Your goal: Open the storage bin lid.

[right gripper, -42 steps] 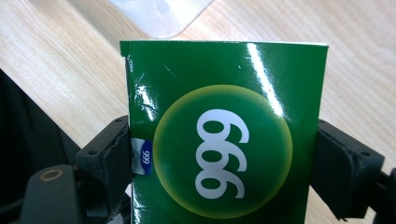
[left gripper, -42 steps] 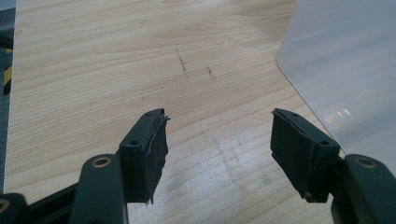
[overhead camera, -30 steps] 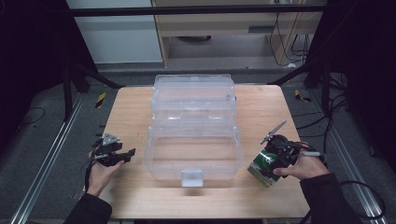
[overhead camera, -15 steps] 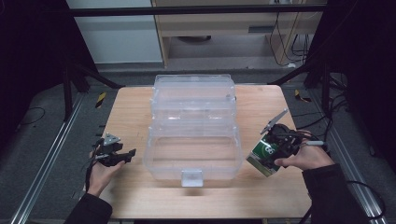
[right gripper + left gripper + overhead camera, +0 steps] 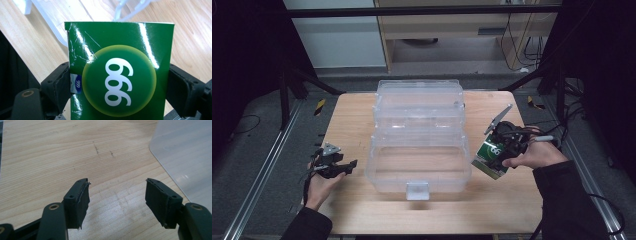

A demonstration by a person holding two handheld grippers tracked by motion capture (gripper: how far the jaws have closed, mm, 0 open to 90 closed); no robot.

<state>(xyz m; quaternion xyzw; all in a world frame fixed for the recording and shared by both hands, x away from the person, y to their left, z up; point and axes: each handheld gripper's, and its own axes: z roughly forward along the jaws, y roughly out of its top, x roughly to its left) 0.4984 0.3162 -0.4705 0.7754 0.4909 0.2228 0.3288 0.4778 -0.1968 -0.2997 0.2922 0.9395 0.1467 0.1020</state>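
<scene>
- Compared with one second ago, the right gripper (image 5: 501, 150) is seen higher above the table and closer to the clear plastic box (image 5: 419, 135), and the green carton (image 5: 490, 159) is carried with it; the left gripper (image 5: 343, 167) is found at the same place as before.
- In the right gripper view, the green carton (image 5: 120, 72) is pinched between the two black jaws, one pad (image 5: 59, 86) being pressed on each of its narrow sides. A yellow-green circle with the white digits "999" is printed on its face.
- In the high view, the carton is held tilted in the air, just beside the right front corner of the clear plastic box, near its wall. Whether the wall is touched cannot be told.
- The left gripper (image 5: 117, 195) is held with its jaws spread wide, and nothing is gripped between them. Below the gap, bare wood with some small dark marks is seen, and a rounded corner of the clear plastic box (image 5: 185, 157) is seen at the upper right of the left gripper view.
- In the high view, the left gripper is kept low near the left edge of the table (image 5: 352, 120), well apart from the box.
- The table is made of light wood, and the box, built in stepped transparent tiers, is placed at its middle.
- Around the table, a grey floor (image 5: 257, 145), black frame bars and some cables are seen, and a pale cabinet (image 5: 337, 40) is standing behind in a dim room.
</scene>
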